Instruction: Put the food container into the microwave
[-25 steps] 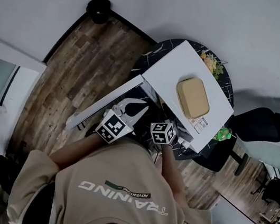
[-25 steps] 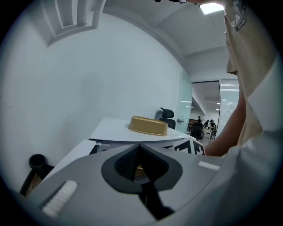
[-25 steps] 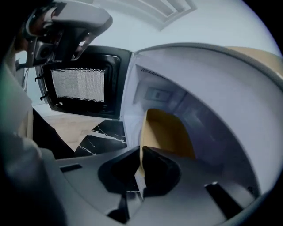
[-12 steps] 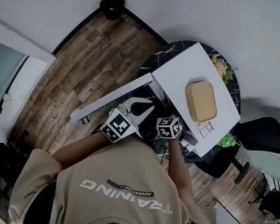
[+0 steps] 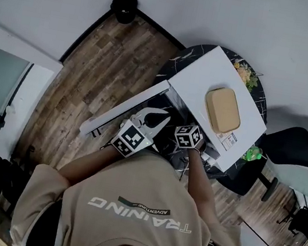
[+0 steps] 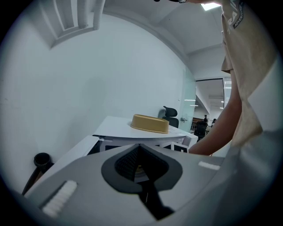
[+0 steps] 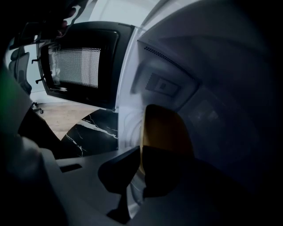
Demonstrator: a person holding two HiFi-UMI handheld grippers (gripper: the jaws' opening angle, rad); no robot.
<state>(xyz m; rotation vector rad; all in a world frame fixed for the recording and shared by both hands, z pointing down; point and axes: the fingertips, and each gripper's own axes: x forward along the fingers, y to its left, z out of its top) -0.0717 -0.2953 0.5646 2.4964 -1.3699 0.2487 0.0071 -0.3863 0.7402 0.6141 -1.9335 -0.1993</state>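
Right gripper (image 7: 138,152): I grip the container (image 7: 168,128) rim, ahead, inside the microwave (image 7: 177,84).
Left gripper (image 6: 139,152): closed, empty, outside.

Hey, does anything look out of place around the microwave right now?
One thing: a tan container sits on top of the microwave rather than inside it, and the door hangs open. Nothing looks spilled or damaged.

microwave (image 5: 203,78) white | food container (image 7: 166,128) tan | table (image 7: 90,132) black, white-veined | floor (image 5: 98,68) brown wood-grain
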